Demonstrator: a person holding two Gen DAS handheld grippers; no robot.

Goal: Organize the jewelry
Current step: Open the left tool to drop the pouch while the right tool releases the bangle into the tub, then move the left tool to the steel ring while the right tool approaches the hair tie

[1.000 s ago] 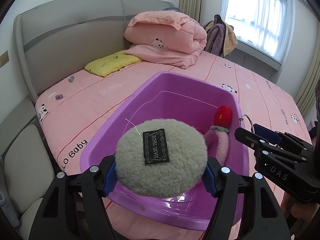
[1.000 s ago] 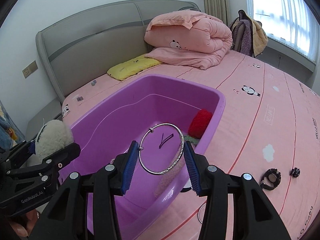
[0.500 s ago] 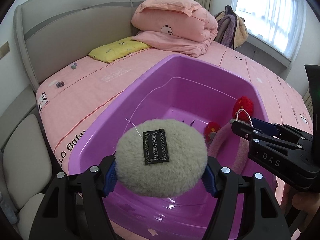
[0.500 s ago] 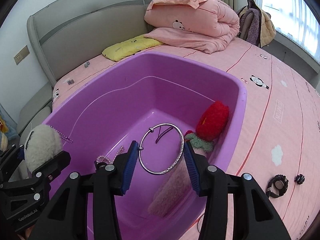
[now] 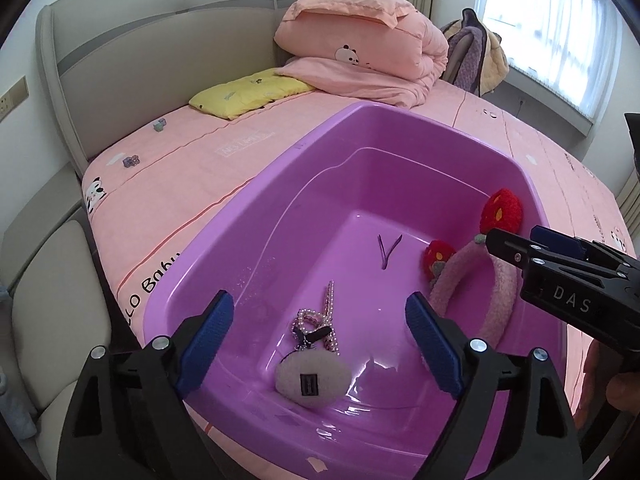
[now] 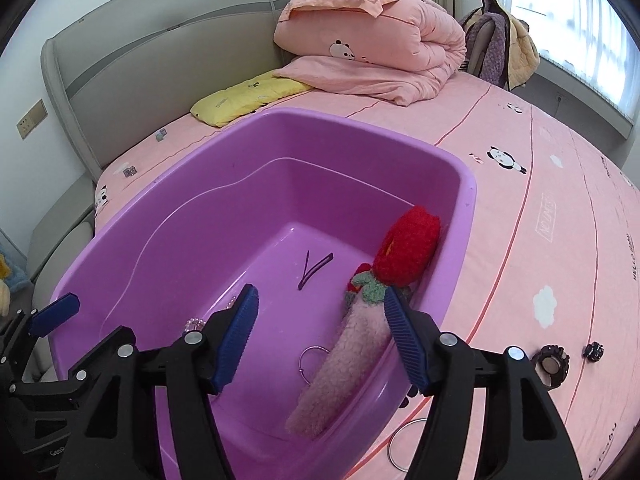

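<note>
Pink bed (image 6: 560,208) carries the purple bin (image 5: 280,184), where jewelry is collected. Both the left gripper (image 5: 320,344) and the right gripper (image 6: 320,336) are opening, empty; the fluffy pompom (image 5: 310,376) and the silver bangle (image 6: 312,360) lie inside, near the pink headband (image 6: 340,368).

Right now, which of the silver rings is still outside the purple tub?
The silver ring lying on the pink bedsheet, just outside the tub's near corner. The other bangle lies inside, beside the pink fuzzy headband.
</note>
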